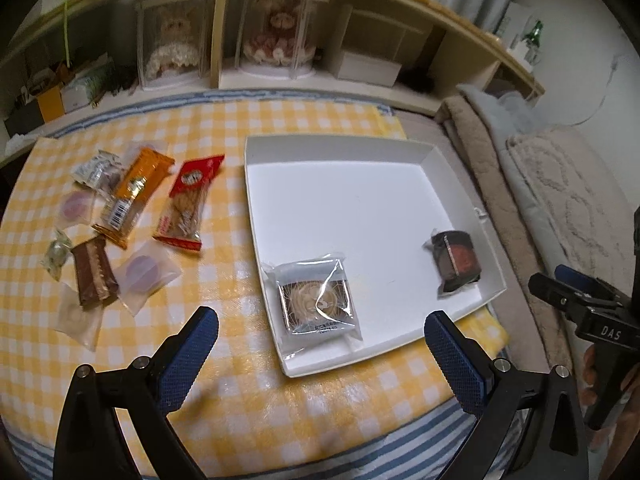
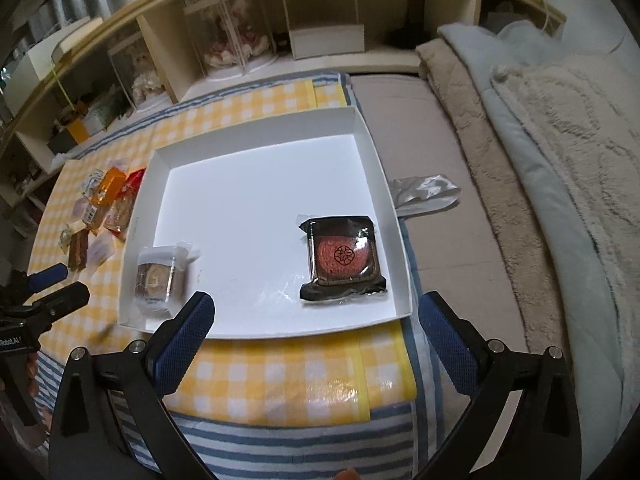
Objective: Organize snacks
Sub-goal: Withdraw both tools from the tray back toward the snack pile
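Observation:
A white tray (image 1: 360, 184) lies on the yellow checked cloth (image 1: 224, 384). In it lie a clear-wrapped swirl cake (image 1: 316, 300) near the front left corner and a dark-wrapped red cake (image 1: 456, 260) near the front right. Several loose snacks lie left of the tray: an orange pack (image 1: 136, 188), a red pack (image 1: 184, 204), a brown wafer bar (image 1: 94, 272). My left gripper (image 1: 320, 360) is open and empty above the tray's front edge. My right gripper (image 2: 316, 340) is open and empty in front of the tray (image 2: 260, 184), near the red cake (image 2: 342, 258).
A shelf (image 1: 280, 76) with boxed dolls runs along the back. Folded blankets (image 2: 540, 160) lie to the right on a grey mattress, with a crumpled clear wrapper (image 2: 424, 192) beside the tray. The striped bedding edge (image 2: 280, 440) is in front.

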A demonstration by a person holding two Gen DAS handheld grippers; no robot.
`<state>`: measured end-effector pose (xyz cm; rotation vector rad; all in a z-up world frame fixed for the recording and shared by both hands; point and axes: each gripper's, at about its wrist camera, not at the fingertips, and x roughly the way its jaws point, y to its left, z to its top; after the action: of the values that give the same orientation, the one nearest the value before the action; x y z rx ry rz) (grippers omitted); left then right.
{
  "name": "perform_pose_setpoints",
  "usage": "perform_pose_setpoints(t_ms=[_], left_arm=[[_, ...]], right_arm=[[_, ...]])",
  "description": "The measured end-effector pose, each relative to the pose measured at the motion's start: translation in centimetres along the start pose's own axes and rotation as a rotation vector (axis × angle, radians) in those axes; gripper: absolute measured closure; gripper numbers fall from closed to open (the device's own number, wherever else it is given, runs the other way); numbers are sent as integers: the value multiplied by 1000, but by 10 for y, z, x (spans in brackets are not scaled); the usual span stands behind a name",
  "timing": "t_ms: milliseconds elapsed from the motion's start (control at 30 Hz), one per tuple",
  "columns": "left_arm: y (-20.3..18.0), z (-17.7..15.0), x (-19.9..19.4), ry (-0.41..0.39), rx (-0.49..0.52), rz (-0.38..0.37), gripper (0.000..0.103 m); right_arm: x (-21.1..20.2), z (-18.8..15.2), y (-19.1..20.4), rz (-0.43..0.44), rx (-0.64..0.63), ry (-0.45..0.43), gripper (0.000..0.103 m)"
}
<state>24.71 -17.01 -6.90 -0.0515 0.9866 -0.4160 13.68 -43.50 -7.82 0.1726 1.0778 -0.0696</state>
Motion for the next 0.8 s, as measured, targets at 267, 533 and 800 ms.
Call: perform_pose_setpoints(t_ms=[267,533,800], left_arm=[[9,-7,-68,-80,18,-6,0],[25,-15,-133,-164,30,4,0],[50,-24,-187,-244,45,33,0]], right_arm=[[-44,-4,20,5,-19,-78,0],[-88,1,53,19,-51,-183,0],[-107,14,94,73,-70,-267,0]])
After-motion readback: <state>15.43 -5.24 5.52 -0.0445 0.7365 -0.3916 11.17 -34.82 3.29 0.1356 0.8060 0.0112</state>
